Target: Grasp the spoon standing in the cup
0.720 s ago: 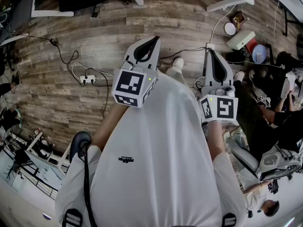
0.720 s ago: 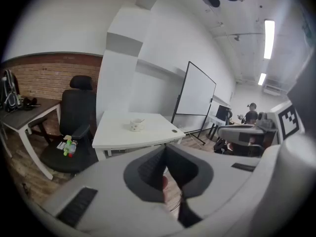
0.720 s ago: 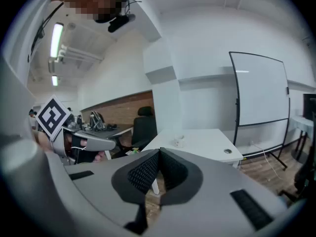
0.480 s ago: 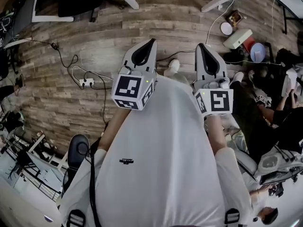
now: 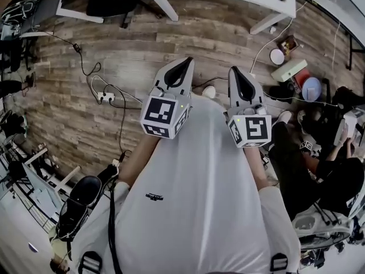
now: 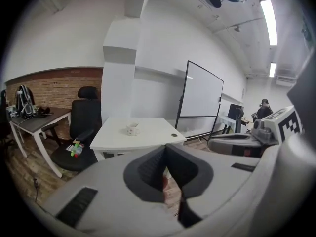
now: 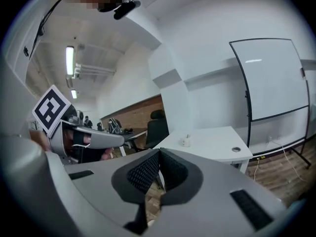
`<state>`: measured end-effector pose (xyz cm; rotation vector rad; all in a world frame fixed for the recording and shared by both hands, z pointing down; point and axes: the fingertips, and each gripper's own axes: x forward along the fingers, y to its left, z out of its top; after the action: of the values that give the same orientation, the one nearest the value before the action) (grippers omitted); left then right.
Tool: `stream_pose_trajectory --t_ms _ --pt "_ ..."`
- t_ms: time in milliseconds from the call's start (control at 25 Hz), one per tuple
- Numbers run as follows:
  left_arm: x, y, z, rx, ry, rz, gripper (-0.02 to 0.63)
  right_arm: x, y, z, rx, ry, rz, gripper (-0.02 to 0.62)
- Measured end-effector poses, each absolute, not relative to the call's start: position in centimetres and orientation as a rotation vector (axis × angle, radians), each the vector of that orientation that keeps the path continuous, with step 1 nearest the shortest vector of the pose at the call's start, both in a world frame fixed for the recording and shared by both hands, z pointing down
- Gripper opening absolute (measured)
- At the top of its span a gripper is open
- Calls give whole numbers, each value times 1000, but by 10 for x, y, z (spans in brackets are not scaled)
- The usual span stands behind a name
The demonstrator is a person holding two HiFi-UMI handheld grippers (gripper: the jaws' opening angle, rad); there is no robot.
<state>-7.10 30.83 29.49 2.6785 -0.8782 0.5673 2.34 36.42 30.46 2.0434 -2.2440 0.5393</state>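
We are on the approach: the cup (image 6: 132, 129) with its spoon (image 7: 187, 136) stands far off on the white counter (image 6: 153, 133), left tongs (image 5: 186, 61) and right tongs (image 5: 233, 71) both pinched together on nothing, so next we must close in and spread one pair.

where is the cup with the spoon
In the left gripper view the cup stands on the white table ahead, right of the black chair.
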Motion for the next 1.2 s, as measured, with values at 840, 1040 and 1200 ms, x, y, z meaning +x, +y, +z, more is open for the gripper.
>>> stream_pose_trajectory --t_ms 840,1040,1200 --pt "3 82 306 2660 -770 536 9 98 138 299 2133 -2084 591 2" --pt "9 14 312 2642 -737 540 9 117 71 301 2172 -2034 584 2" --pt "9 -23 314 2631 -771 528 9 132 37 301 2189 -2021 553 2"
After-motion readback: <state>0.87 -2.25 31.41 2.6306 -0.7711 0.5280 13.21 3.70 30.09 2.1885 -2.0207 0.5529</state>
